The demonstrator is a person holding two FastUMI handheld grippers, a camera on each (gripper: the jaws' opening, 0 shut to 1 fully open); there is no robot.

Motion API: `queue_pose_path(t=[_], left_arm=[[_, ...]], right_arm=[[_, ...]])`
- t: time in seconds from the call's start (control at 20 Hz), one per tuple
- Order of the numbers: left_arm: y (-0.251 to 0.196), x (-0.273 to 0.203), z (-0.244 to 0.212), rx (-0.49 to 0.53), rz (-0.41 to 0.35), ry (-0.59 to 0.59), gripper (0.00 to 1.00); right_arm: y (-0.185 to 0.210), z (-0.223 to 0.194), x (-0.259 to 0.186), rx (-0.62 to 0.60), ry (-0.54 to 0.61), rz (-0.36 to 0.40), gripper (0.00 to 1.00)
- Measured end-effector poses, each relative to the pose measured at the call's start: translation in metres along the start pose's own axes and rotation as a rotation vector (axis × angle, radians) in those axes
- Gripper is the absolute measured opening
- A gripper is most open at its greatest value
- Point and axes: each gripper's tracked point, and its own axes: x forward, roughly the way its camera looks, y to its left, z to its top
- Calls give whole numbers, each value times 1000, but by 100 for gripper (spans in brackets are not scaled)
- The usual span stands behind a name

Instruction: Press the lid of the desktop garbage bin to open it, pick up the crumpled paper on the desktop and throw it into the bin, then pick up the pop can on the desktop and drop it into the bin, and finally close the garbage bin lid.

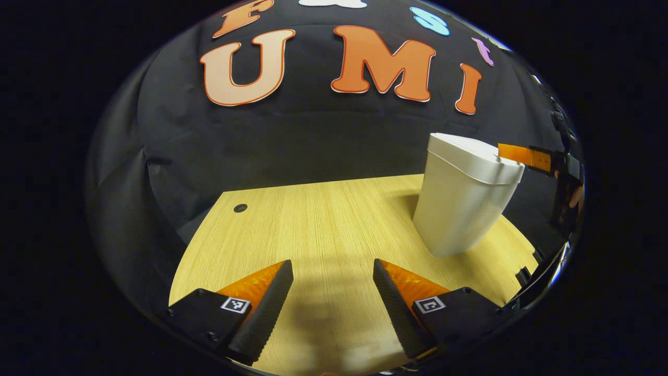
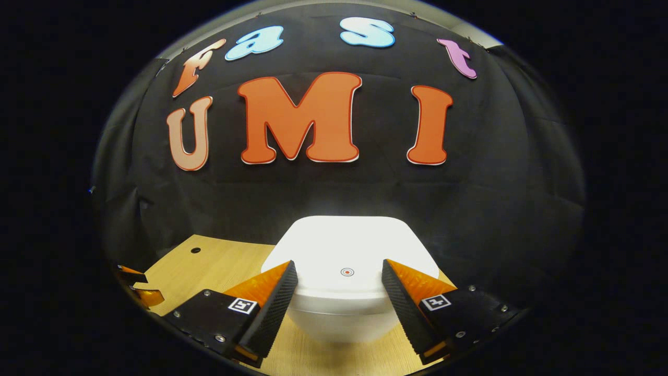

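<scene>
While the white desktop bin (image 2: 339,313) stands lid-down at the desk's (image 1: 323,219) far right, both grippers hold nothing.
Right gripper (image 2: 339,279) hovers spread over the lid's (image 2: 344,245) press mark; left gripper (image 1: 333,282) gapes above bare wood: either opening press or just-closed.

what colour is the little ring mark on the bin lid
Red, with a red dot at its centre, on the white lid. Right gripper view shows it best.

Bin (image 2: 339,250) base: our right gripper's fingers (image 2: 271,300) cover its lower sides.
Right gripper (image 1: 527,156), seen from the left gripper view: cut off at the edge (we can't tell its jaws there).
Table (image 1: 323,224) right corner: hidden behind the bin.
</scene>
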Motion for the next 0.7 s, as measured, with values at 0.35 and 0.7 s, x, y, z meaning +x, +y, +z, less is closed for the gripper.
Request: queue_pose_path(t=[0.35, 0.7], left_arm=[[29, 3, 41, -20, 29, -125, 99], [49, -14, 79, -8, 29, -302, 99]], right_arm=[[65, -4, -25, -13, -60, 126, 99], [117, -25, -33, -23, -48, 190, 99]])
